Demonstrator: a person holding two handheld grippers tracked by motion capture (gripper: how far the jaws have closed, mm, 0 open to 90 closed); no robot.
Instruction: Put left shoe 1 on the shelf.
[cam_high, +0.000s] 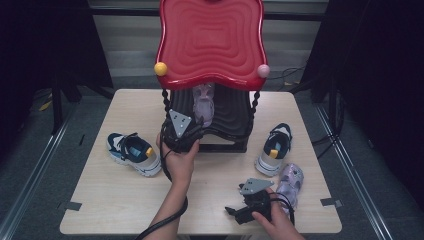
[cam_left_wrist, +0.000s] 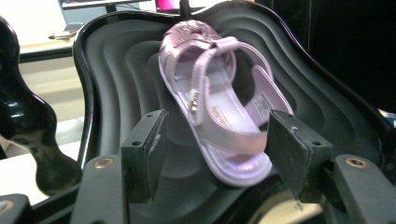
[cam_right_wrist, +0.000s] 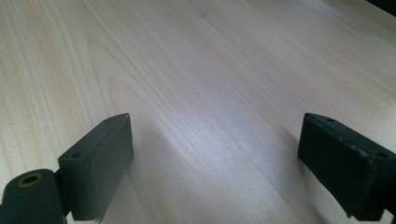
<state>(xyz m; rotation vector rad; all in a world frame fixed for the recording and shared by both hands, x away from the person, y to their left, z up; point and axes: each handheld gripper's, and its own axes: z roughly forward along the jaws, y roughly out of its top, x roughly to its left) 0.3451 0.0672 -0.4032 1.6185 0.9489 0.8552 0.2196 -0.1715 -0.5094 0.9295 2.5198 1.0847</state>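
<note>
A lilac sandal (cam_left_wrist: 219, 107) lies on the black ribbed lower shelf (cam_left_wrist: 121, 84) of a small stand, toe pointing away from me. My left gripper (cam_left_wrist: 217, 149) is at the shelf's front edge, open, its pads on either side of the sandal's heel without touching it. From above, the left gripper (cam_high: 190, 127) sits under the stand's red wavy top (cam_high: 210, 40), with the sandal (cam_high: 204, 102) just beyond it. My right gripper (cam_high: 232, 211) rests low near the table's front edge, open, with bare wood between its pads (cam_right_wrist: 107, 154).
A second lilac sandal (cam_high: 291, 182) lies beside my right hand. One blue and white sneaker (cam_high: 134, 152) sits left of the stand, another (cam_high: 274, 148) to its right. The wooden table (cam_high: 100, 200) has dark floor and cables around it.
</note>
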